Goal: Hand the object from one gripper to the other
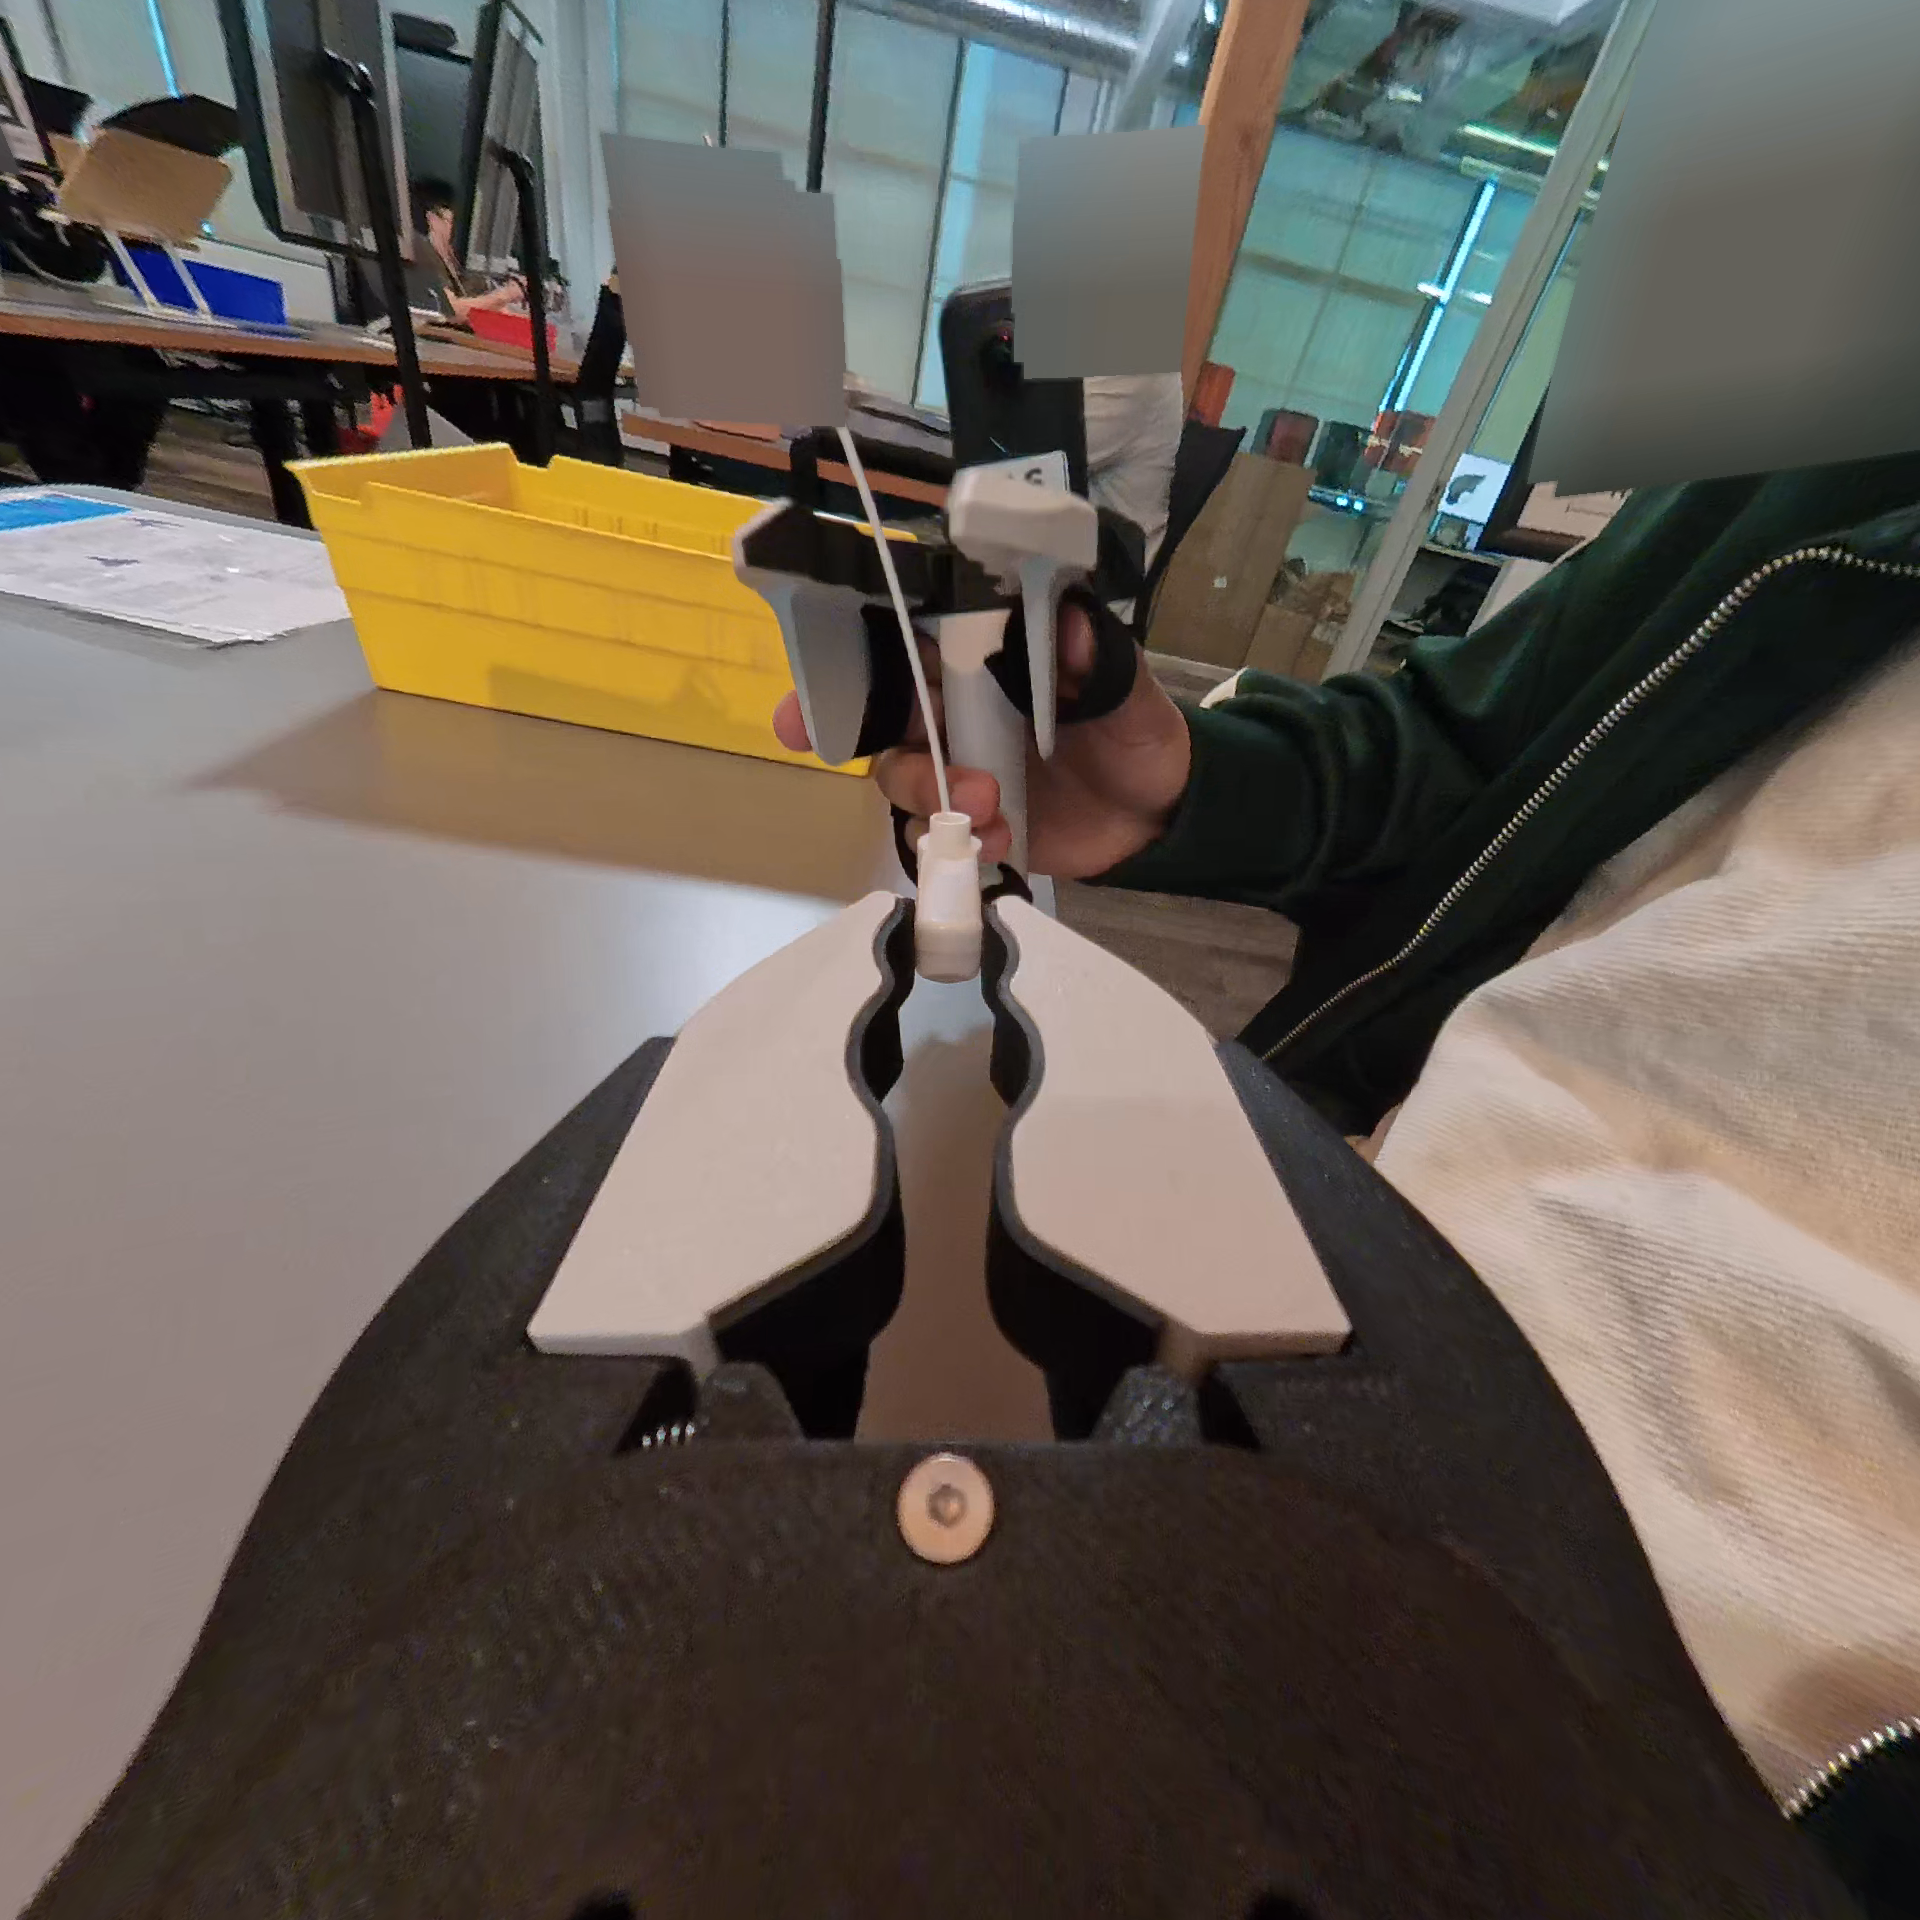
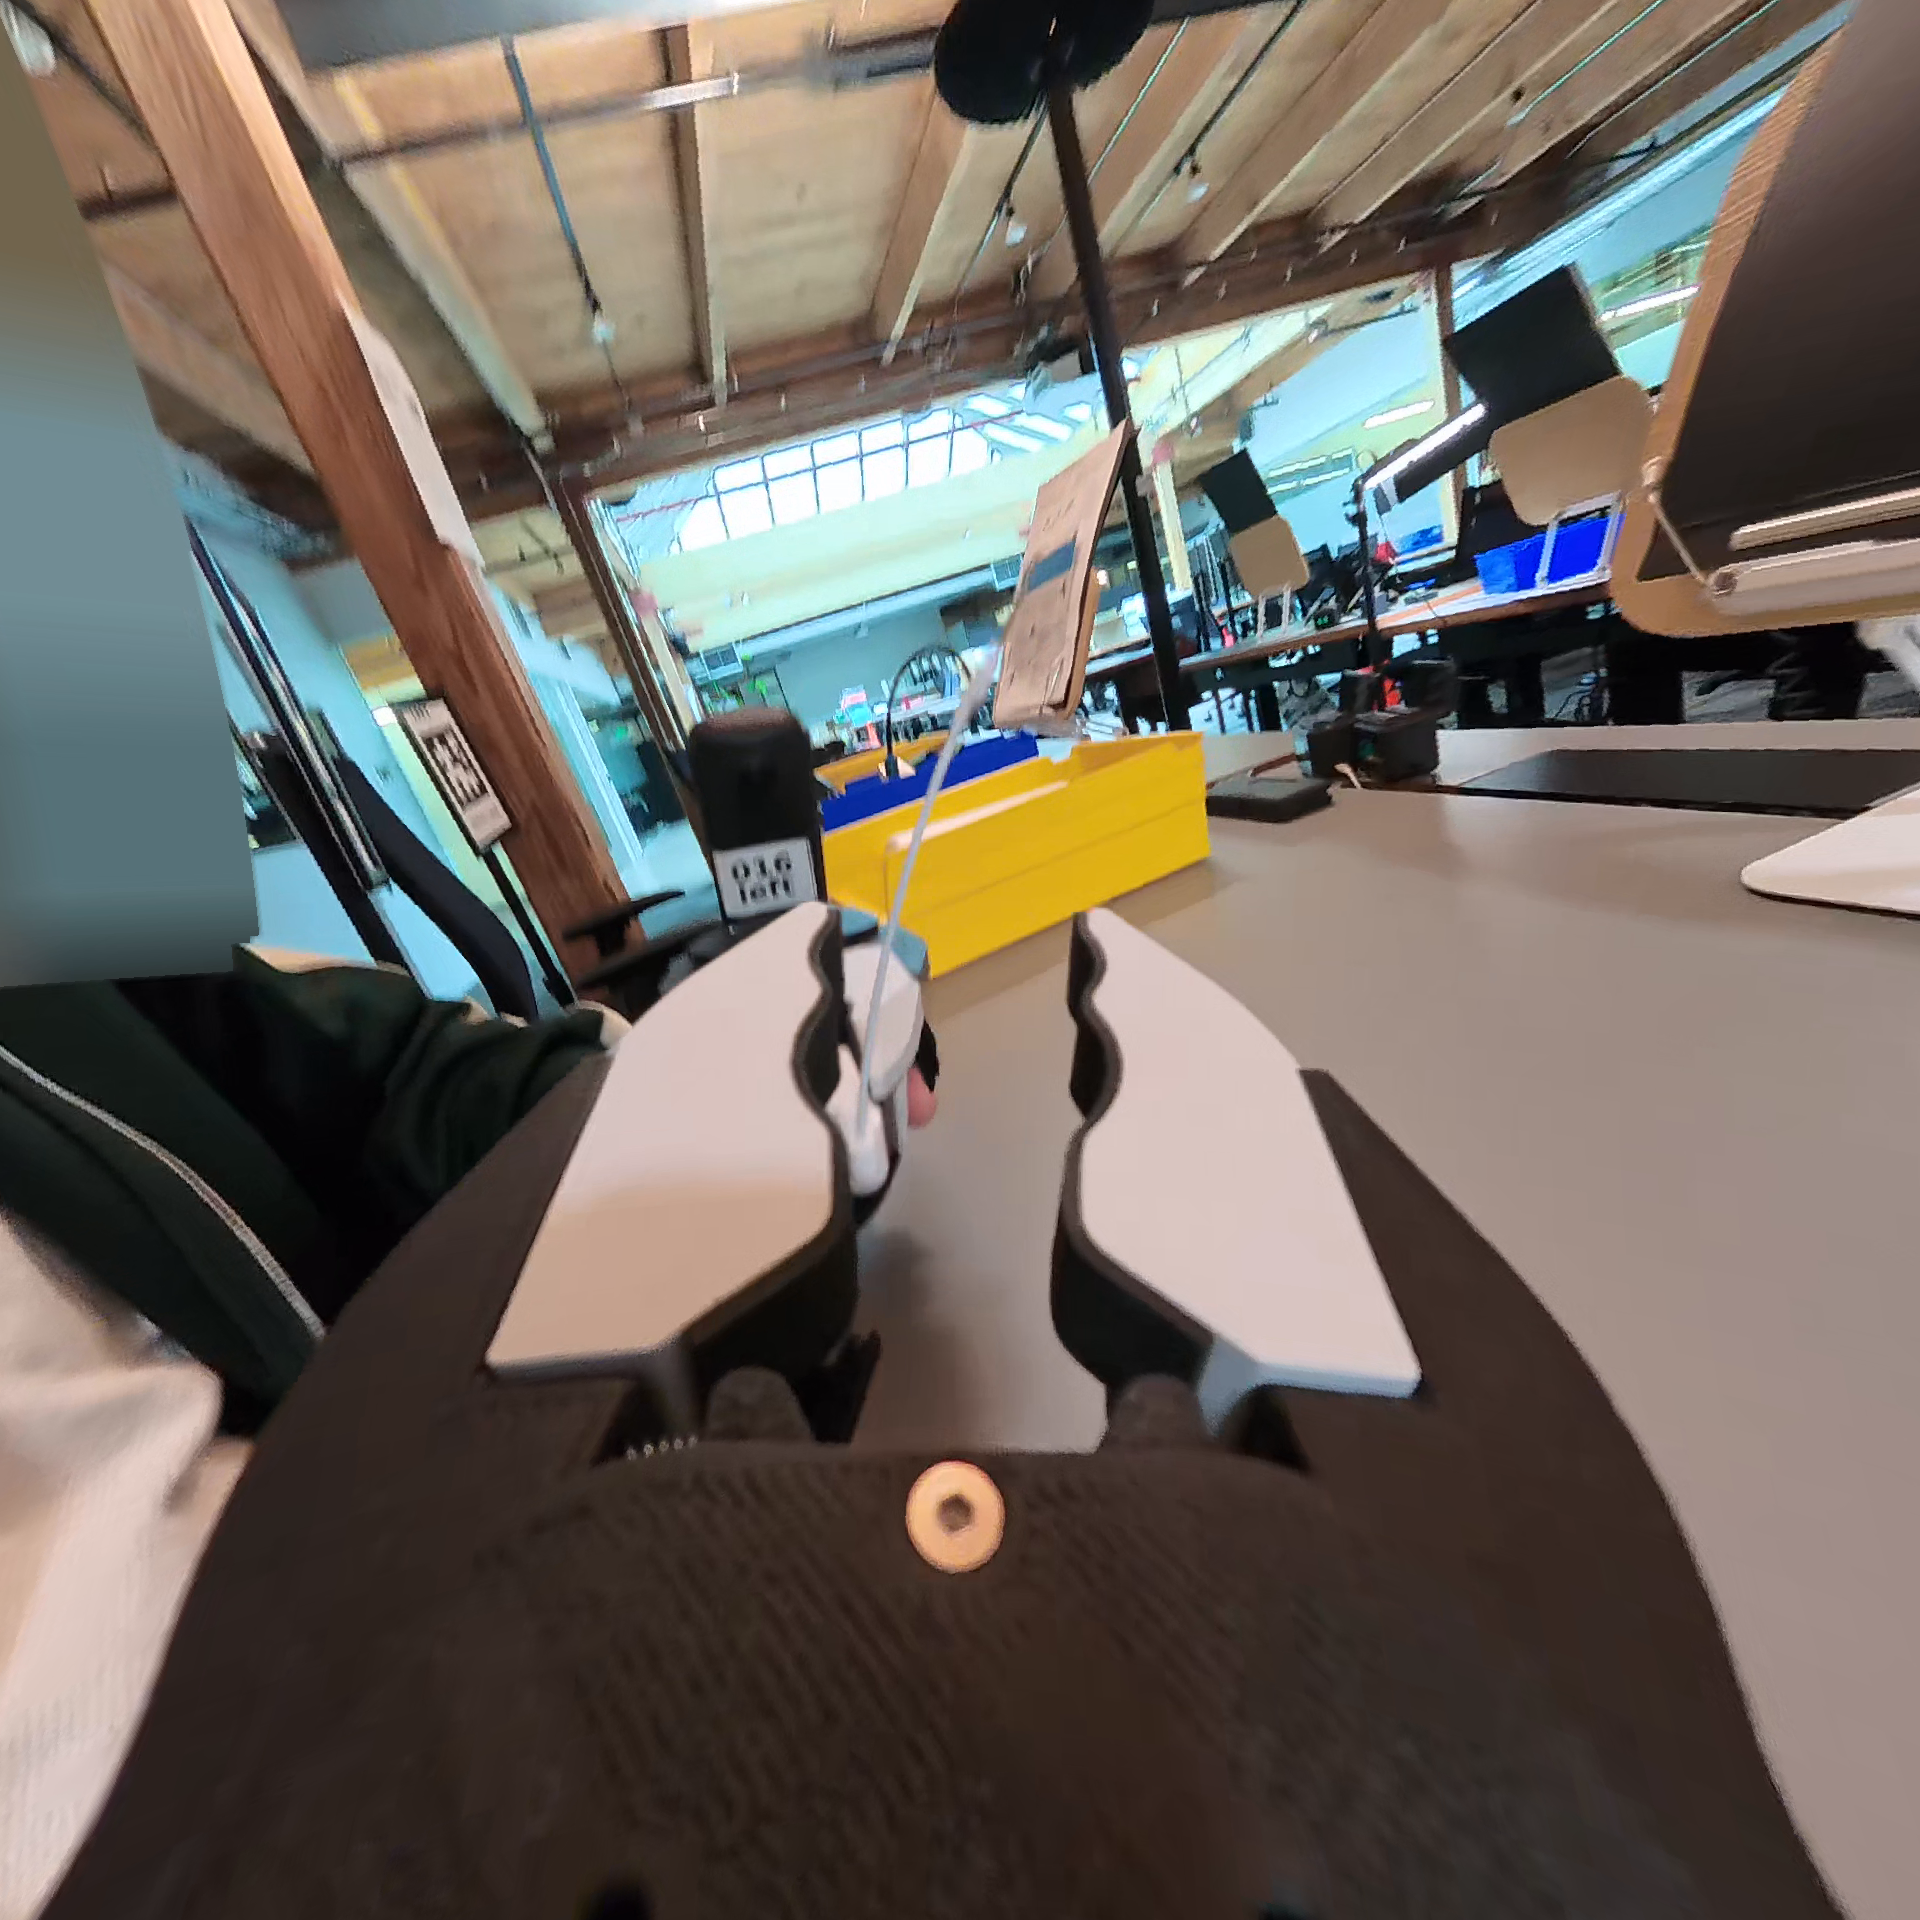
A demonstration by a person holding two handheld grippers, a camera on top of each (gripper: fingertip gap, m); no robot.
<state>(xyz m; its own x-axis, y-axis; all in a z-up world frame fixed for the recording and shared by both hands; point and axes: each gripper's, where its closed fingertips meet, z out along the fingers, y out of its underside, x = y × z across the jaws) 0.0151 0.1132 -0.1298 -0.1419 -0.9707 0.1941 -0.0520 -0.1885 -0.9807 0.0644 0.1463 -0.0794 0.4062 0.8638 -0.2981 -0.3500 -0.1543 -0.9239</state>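
A small white plastic nozzle (image 1: 945,920) with a thin white tube (image 1: 899,603) rising from it is pinched between the fingertips of my left gripper (image 1: 943,935), which is shut on it above the grey table (image 1: 312,935). My right gripper (image 1: 935,675) faces it from just behind, held by a hand, fingers open, and the tube passes up between them. In the right wrist view the right gripper (image 2: 951,935) is open. The nozzle (image 2: 871,1153) lies close to its left finger's inner face; I cannot tell if it touches. The tube (image 2: 914,852) arcs upward.
A yellow bin (image 1: 540,582) stands on the table behind the grippers and also shows in the right wrist view (image 2: 1039,831). Papers (image 1: 156,571) lie at the far left. A green-sleeved arm (image 1: 1507,748) crosses the right side. A white monitor base (image 2: 1839,862) sits at right. The tips of one gripper are about 8 centimeters away from the tips of the other.
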